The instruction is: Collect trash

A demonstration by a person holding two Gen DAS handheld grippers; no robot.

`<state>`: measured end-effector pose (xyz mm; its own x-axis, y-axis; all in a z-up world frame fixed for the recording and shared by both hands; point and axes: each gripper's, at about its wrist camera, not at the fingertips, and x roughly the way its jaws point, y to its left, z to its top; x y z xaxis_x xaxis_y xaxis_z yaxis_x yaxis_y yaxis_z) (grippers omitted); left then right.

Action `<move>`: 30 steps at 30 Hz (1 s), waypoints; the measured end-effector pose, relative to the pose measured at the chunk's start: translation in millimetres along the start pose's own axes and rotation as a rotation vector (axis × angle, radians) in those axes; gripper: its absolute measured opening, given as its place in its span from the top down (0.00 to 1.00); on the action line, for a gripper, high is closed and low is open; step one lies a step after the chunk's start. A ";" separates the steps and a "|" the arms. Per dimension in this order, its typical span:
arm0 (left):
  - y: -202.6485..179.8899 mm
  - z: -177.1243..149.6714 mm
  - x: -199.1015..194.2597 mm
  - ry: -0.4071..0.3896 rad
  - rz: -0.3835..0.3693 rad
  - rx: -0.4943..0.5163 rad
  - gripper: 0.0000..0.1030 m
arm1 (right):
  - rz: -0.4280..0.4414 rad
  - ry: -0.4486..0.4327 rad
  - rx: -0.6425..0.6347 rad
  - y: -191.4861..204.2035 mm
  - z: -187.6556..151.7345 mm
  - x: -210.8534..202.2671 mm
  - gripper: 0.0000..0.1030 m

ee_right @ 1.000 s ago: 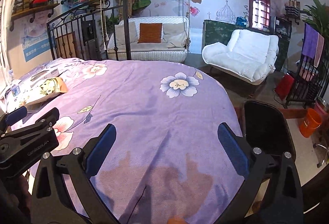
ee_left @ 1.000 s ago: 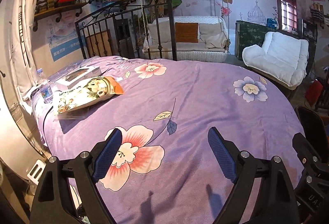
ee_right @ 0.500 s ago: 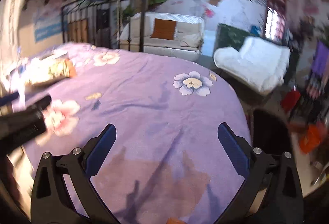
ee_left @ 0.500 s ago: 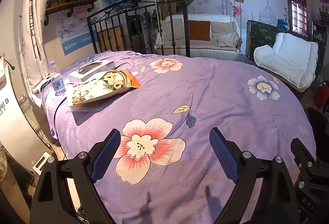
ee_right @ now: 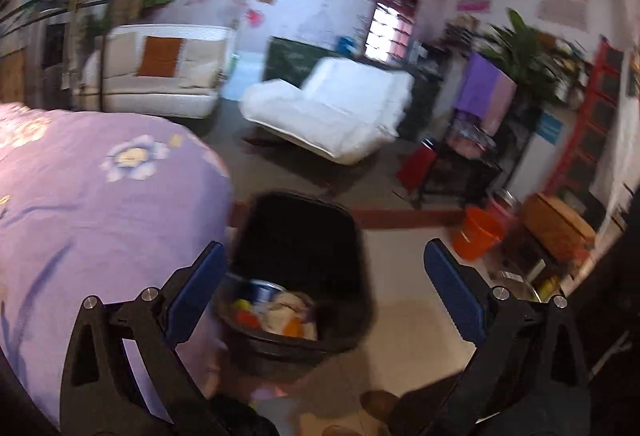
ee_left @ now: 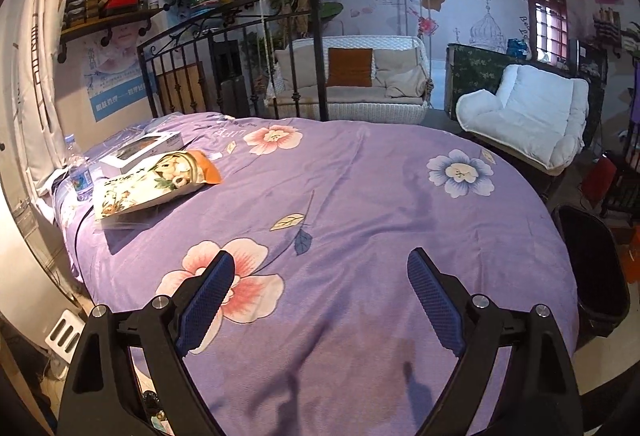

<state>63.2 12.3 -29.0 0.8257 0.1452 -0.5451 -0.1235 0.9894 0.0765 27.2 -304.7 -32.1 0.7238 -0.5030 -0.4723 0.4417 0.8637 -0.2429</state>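
At the left of the frame lay a snack bag (ee_left: 148, 183), likely light and crinkly; pinch its edge. The left gripper (ee_left: 316, 300) and right gripper (ee_right: 320, 292) were wide open, empty.

Ahead of the left gripper spreads a round bed under a purple flowered cover (ee_left: 360, 195). Beyond it stand a black iron headboard (ee_left: 240, 67), a white wicker swing sofa (ee_left: 352, 83) and, to the right, a white cushioned armchair (ee_left: 528, 115). An orange plastic bucket (ee_right: 478, 234) sits right of the right gripper.
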 end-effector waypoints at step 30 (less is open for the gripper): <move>-176.3 -10.3 -3.2 -0.011 -0.310 0.317 0.15 | -0.001 0.168 0.234 -30.6 -28.4 35.1 0.05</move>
<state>76.7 -162.6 -49.3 0.8031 -0.1602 -0.5739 0.3043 0.9383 0.1640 24.0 -347.8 -65.3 0.6338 -0.4742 -0.6111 0.5665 0.8225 -0.0508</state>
